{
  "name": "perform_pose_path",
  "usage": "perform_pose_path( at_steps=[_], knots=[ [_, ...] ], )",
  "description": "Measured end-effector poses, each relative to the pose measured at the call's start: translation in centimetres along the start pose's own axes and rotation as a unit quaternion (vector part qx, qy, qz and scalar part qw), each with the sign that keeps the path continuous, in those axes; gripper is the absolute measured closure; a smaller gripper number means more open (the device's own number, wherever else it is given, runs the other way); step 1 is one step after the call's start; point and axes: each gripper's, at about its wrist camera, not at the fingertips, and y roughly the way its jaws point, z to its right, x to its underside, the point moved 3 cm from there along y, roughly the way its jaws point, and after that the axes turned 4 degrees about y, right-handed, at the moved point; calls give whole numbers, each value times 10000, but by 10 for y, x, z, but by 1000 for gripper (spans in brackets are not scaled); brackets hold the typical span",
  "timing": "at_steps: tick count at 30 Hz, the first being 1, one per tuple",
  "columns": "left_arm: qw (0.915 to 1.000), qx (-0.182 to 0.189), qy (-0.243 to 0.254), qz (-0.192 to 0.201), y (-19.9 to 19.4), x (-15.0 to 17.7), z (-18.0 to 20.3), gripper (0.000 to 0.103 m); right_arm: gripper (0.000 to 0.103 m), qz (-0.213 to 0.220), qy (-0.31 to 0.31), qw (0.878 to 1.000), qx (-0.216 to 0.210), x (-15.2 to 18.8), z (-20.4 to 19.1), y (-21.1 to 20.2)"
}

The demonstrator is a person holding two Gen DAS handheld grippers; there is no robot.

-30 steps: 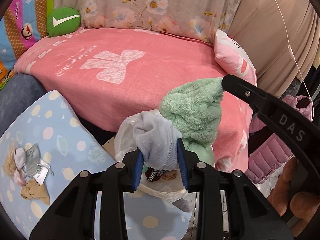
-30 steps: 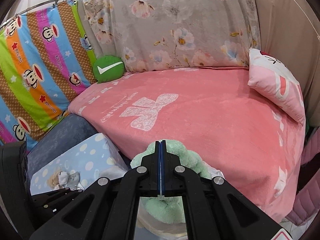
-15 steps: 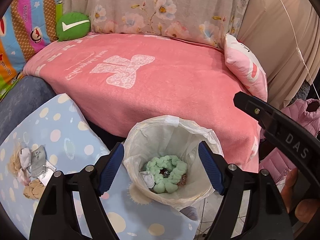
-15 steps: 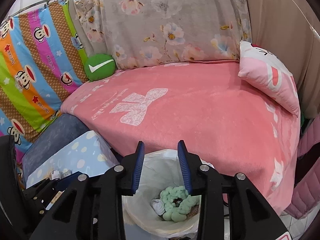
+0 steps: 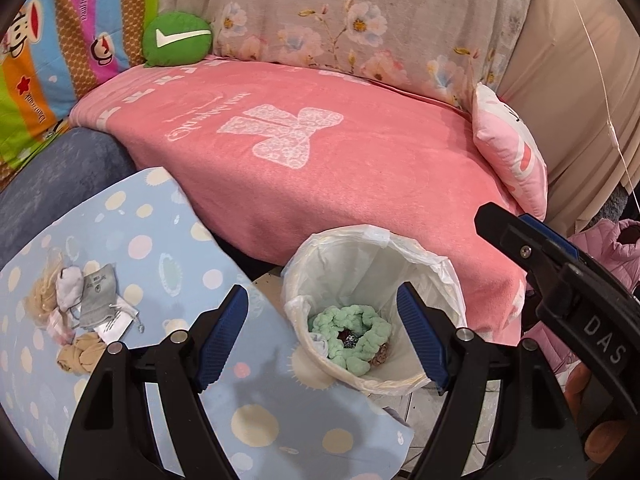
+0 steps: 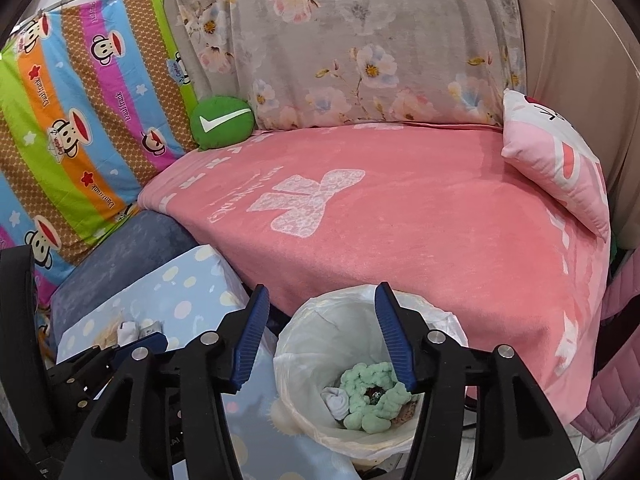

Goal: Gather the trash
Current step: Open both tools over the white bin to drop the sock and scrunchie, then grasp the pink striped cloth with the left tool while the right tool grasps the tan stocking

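Above the bin's mouth, the left tongs (image 5: 322, 334) stand spread wide with nothing between the blue pads, and the right tongs (image 6: 320, 338) are opening, likewise with nothing between them. Both point down toward the waste bin (image 5: 372, 308), a pale tub lined with a white plastic bag that is folded over its rim. It stands on the floor in the gap between the edge of the blue dotted surface (image 5: 172, 264) and the front edge of the pink bed (image 5: 320, 168).

Inside the bin, at the bottom, lies a mint-green fluffy piece (image 5: 350, 340) curled into a ring, with a small pale grey-white bundle (image 6: 336, 400) just beside it on the left and something brownish on its right, too small to name. That part of the job looks done: these pieces are in and neither pair of tongs carries anything.

Work remains further out. Near the left edge of the dotted surface sits a small heap (image 5: 78, 312): a grey sock-like piece with a paper tag, a white bit, a pale yellow tuft and a tan crumpled piece at the near end, all touching or overlapping. If those count as trash, they are still to be fetched, and they lie well apart from the bin. The bed itself shows only a green round cushion (image 5: 177, 38) at its far left corner and a pink pillow (image 5: 510, 148) at its right edge, with no loose litter visible.
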Motion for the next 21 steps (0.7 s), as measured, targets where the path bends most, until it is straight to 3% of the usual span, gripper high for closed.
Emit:
perform_pose_path(
  at_steps=[10, 21],
  knots=[
    [9985, -238, -479, 87, -19, 17, -53, 22, 45, -140, -267, 9993, -220, 16, -47, 2],
    [9911, -933, -947, 87, -47, 51, -136, 15, 38, -353, -542, 9961, -599, 47, -114, 10]
  ],
)
